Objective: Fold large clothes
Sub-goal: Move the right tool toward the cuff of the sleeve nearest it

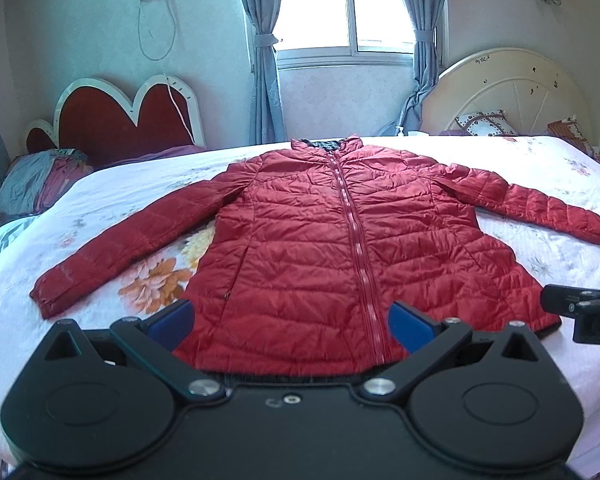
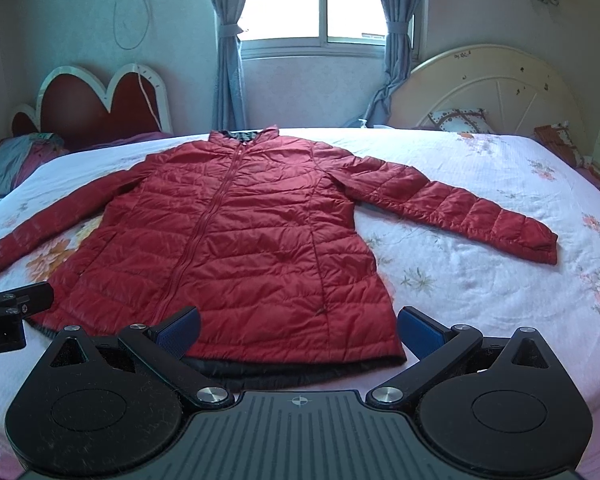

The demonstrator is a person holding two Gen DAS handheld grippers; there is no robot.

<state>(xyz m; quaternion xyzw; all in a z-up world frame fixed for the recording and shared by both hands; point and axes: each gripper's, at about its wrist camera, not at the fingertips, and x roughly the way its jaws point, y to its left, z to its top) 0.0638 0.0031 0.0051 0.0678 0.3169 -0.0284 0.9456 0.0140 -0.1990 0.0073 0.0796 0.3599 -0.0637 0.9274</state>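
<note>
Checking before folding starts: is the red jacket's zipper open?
No, the zipper runs closed from collar to hem on the red jacket.

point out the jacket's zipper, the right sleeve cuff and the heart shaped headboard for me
zipper (image 1: 354, 216), left wrist view, halfway down the closed front.
right sleeve cuff (image 2: 546, 248), right wrist view, outer end of the sleeve.
heart shaped headboard (image 1: 112, 120), left wrist view, red padded centre.

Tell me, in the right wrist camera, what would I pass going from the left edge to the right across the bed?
Other gripper → jacket's left sleeve → zipper → jacket's right sleeve → bare flowered bedspread.
</note>
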